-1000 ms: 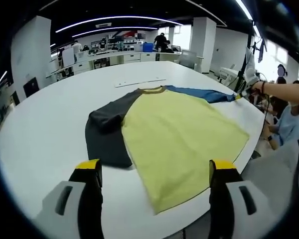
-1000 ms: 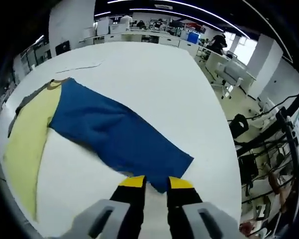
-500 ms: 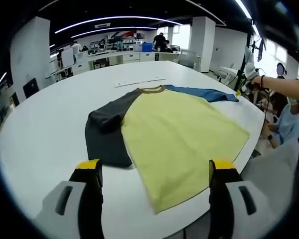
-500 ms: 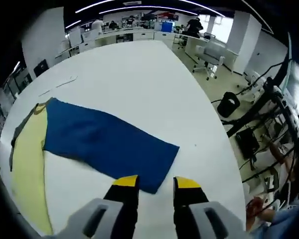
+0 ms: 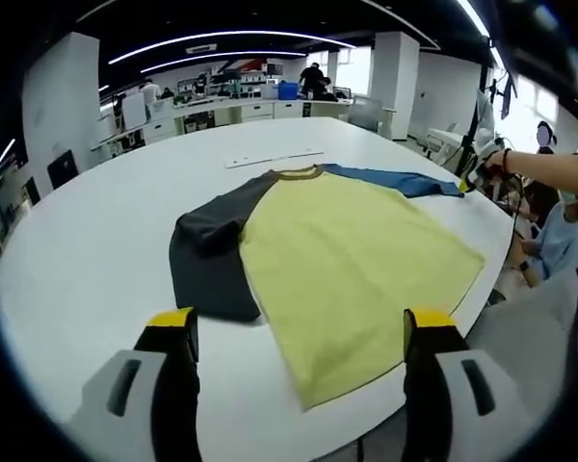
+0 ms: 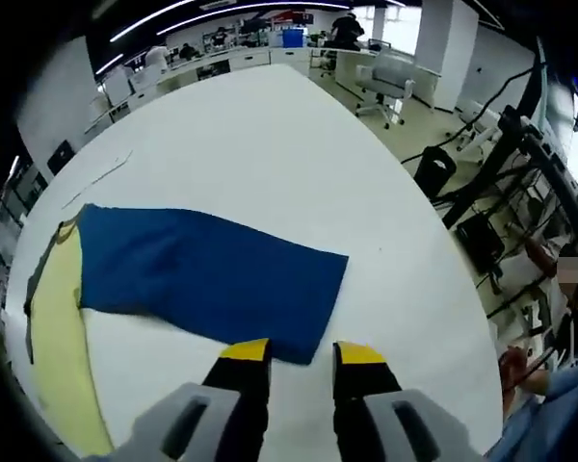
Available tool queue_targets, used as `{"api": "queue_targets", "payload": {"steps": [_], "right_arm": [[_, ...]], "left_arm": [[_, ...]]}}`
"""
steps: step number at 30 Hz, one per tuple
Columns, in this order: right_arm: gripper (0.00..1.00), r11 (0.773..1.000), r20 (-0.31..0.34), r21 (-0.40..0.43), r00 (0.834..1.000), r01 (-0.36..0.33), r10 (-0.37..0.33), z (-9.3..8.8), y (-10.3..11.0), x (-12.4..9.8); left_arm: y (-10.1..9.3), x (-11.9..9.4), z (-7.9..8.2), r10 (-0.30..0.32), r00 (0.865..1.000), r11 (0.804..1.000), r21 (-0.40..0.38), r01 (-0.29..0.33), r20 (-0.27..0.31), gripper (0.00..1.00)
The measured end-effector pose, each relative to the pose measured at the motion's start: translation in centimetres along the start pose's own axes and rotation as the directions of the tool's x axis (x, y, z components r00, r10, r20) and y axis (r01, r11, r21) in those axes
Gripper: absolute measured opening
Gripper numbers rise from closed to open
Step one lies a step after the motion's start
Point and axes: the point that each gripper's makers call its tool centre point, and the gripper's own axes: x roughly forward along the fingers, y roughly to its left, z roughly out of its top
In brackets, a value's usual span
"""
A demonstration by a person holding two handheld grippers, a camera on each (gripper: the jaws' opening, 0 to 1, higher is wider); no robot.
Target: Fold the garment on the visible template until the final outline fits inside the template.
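A shirt with a yellow body [image 5: 352, 260], a dark grey sleeve [image 5: 207, 260] and a blue sleeve [image 5: 395, 180] lies flat on the round white table [image 5: 87, 250]. My left gripper [image 5: 299, 325] hovers at the table's near edge, jaws wide apart, short of the yellow hem. In the right gripper view the blue sleeve [image 6: 202, 274] is spread out flat. My right gripper [image 6: 302, 354] stands open at the sleeve's cuff end, with the cuff edge just ahead of the yellow fingertips [image 6: 246, 350]. That same right gripper [image 5: 469, 181] appears far right in the left gripper view, held by a person's hand [image 5: 496, 166].
A thin pale strip [image 5: 270, 159] lies on the table beyond the collar. The table edge [image 6: 443, 279] curves close on the right, with a black bin [image 6: 432, 173], office chairs [image 6: 385, 82] and cables beyond. Seated people [image 5: 549, 241] are at the table's right side.
The right gripper has let go of the blue sleeve's cuff and drawn back a little; the sleeve now lies flat. The left gripper has held still.
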Motion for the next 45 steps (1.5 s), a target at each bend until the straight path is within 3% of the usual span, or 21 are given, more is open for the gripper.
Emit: {"api": "queue_targets", "payload": {"steps": [4,13,25,45], "right_arm": [[0.20,0.997,-0.018,0.076,1.000,-0.007,0.008,-0.7,0.0,0.4],[0.13,1.000,-0.006,0.026,1.000,0.010,-0.010,-0.3,-0.4,0.3],[0.00,0.999,0.032,0.047,0.999,-0.010,0.008,0.3,-0.6,0.7],[0.00,0.999,0.071,0.031,0.997,-0.015,0.013,2.1,0.1,-1.0]], "left_arm": [[0.0,-0.1,-0.1,0.001,1.000,1.000,-0.002,-0.001,-0.003,0.84],[0.3,-0.4,-0.6,0.007,1.000,1.000,-0.007,-0.007,-0.016,0.82],[0.2,-0.4,-0.4,0.003,1.000,1.000,0.001,-0.003,-0.011,0.83],[0.6,-0.7,-0.3,0.003,1.000,0.998,-0.063,-0.002,0.019,0.97]]}}
